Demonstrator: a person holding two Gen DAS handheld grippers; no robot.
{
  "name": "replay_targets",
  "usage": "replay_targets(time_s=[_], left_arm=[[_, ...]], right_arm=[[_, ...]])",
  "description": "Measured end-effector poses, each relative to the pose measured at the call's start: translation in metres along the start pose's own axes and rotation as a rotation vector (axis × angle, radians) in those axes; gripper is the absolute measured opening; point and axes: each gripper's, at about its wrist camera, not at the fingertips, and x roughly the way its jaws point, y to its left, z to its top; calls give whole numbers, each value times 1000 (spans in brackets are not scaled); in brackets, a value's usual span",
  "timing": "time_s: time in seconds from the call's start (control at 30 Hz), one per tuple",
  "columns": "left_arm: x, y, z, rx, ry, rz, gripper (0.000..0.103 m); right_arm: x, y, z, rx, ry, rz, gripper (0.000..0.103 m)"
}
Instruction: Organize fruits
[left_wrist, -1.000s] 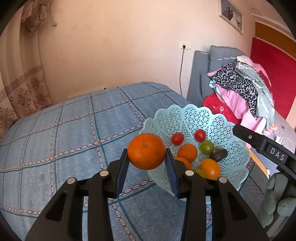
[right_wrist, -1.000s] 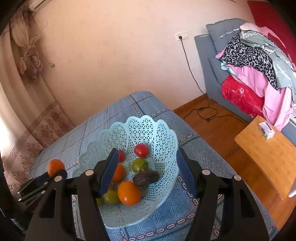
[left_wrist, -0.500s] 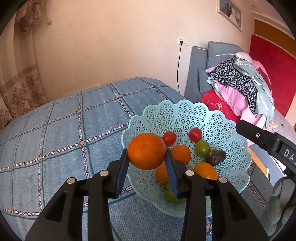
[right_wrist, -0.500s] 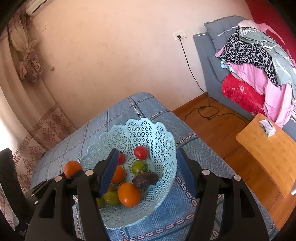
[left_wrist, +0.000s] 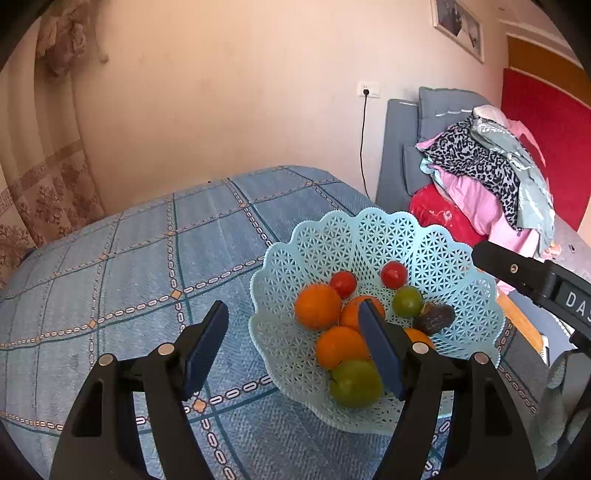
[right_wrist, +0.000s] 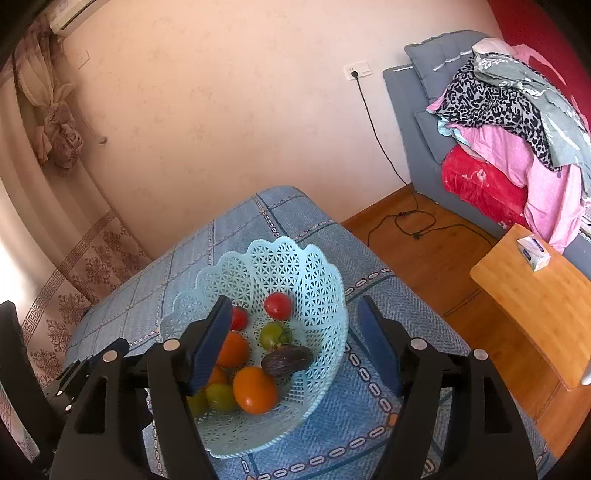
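A light blue lattice basket (left_wrist: 369, 221) (right_wrist: 280, 247) stands on the blue checked tablecloth (left_wrist: 147, 266). It holds several fruits: a large orange (left_wrist: 317, 305) at its left side, two red tomatoes (left_wrist: 393, 274), a green tomato (left_wrist: 407, 301), a dark oblong fruit (right_wrist: 288, 360) and more oranges (right_wrist: 255, 389). My left gripper (left_wrist: 291, 314) hovers over the basket's near left rim. Its jaws are opening and nothing is between the pads. My right gripper (right_wrist: 293, 306) hangs above the basket's right half, jaws opening, with nothing held.
The table's right edge drops to a wooden floor with a black cable (right_wrist: 410, 221). A wooden side table (right_wrist: 535, 295) carries a small box. A grey sofa piled with clothes (right_wrist: 517, 110) stands at the right. Curtains (left_wrist: 44, 184) hang at the left.
The left jaws have gone from shut on the large orange to wide apart. The orange now lies in the basket. The right jaws stand slightly wider.
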Motion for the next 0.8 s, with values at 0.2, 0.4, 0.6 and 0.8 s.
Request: replay_targets(time_s=[0.2, 0.4, 0.6, 0.8], left_arm=[[-12, -4, 0, 17, -32, 33, 83], [-29, -7, -5, 28, -63, 74, 87], [-49, -6, -13, 29, -100, 122, 94], [-69, 1, -21, 6, -131, 186, 95]], right_arm=[[-7, -1, 2, 9, -17, 7, 76], [-19, 2, 5, 15, -43, 23, 87], [-34, 4, 8, 33, -77, 49, 96], [-48, 8, 11, 39, -90, 80, 99]])
